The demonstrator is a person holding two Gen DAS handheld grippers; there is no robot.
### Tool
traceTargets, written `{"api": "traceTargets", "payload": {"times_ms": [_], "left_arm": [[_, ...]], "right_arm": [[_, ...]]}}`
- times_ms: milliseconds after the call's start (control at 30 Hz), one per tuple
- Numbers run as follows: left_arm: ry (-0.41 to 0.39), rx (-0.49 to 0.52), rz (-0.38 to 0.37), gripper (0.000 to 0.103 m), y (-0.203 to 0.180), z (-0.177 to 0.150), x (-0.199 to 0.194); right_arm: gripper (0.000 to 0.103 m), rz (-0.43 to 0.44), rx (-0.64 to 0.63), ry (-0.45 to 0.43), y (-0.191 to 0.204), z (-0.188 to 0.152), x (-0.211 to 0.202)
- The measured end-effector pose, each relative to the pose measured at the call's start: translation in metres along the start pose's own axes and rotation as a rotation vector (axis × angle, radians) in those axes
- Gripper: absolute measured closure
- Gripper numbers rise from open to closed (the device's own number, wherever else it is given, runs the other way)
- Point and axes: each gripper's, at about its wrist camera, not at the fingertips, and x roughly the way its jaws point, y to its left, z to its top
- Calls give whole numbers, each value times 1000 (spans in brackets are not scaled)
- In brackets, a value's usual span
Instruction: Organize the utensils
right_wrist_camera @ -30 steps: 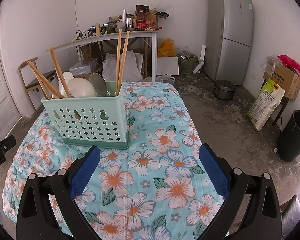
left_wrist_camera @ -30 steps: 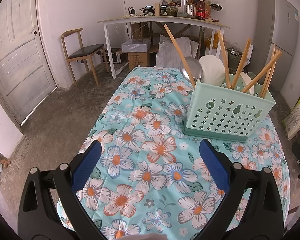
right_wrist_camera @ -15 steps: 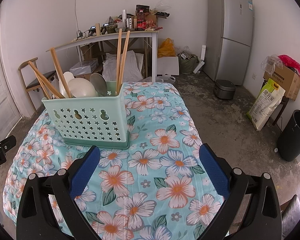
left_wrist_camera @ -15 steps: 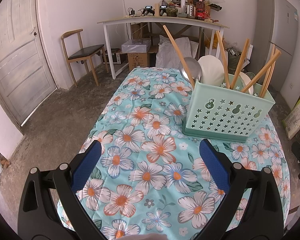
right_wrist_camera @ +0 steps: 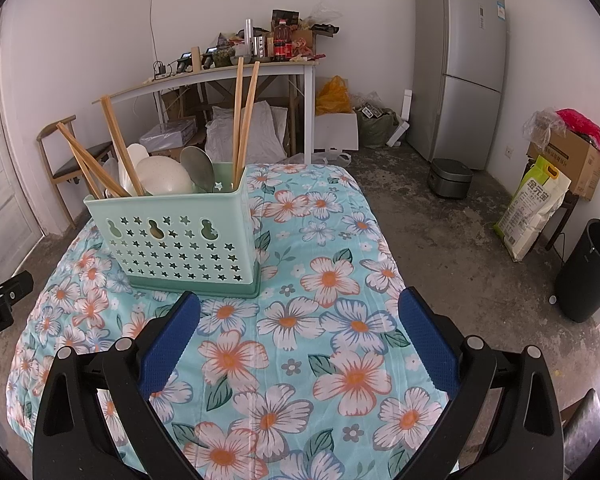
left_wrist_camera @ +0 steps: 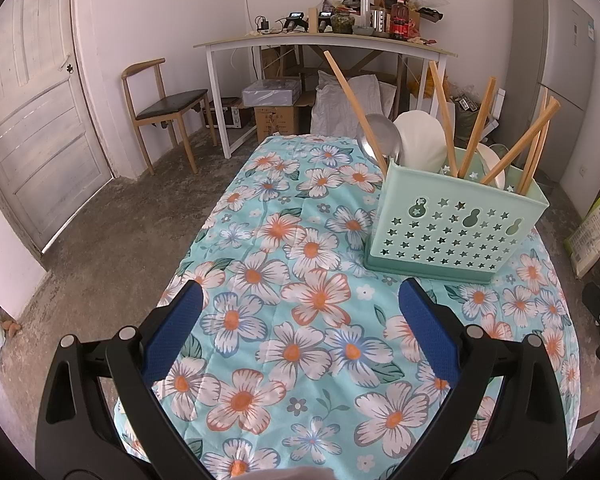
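Observation:
A mint-green perforated utensil holder (left_wrist_camera: 452,224) stands upright on the floral tablecloth (left_wrist_camera: 300,280); it also shows in the right wrist view (right_wrist_camera: 176,240). Several wooden chopsticks (left_wrist_camera: 476,128), white spoons (left_wrist_camera: 420,140) and a metal spoon (left_wrist_camera: 380,140) stand inside it. In the right wrist view the chopsticks (right_wrist_camera: 244,116), a white spoon (right_wrist_camera: 164,178) and the metal spoon (right_wrist_camera: 198,170) stick out of it. My left gripper (left_wrist_camera: 300,300) is open and empty above the cloth, left of and nearer than the holder. My right gripper (right_wrist_camera: 298,304) is open and empty, in front of the holder's right corner.
Part of the left gripper (right_wrist_camera: 0,300) shows at the left edge of the right wrist view. Beyond the table stand a white desk (left_wrist_camera: 324,46) with clutter, a wooden chair (left_wrist_camera: 164,108), a door (left_wrist_camera: 32,120), a fridge (right_wrist_camera: 460,68), a black bin (right_wrist_camera: 588,272) and a rice sack (right_wrist_camera: 534,208).

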Motion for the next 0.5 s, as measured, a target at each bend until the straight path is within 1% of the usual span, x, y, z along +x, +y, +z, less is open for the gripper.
{"api": "traceTargets", "payload": {"times_ms": [500], "left_arm": [[-2, 1, 2, 8, -2, 3, 0]], "right_arm": [[7, 6, -2, 1, 2, 0, 0]]}}
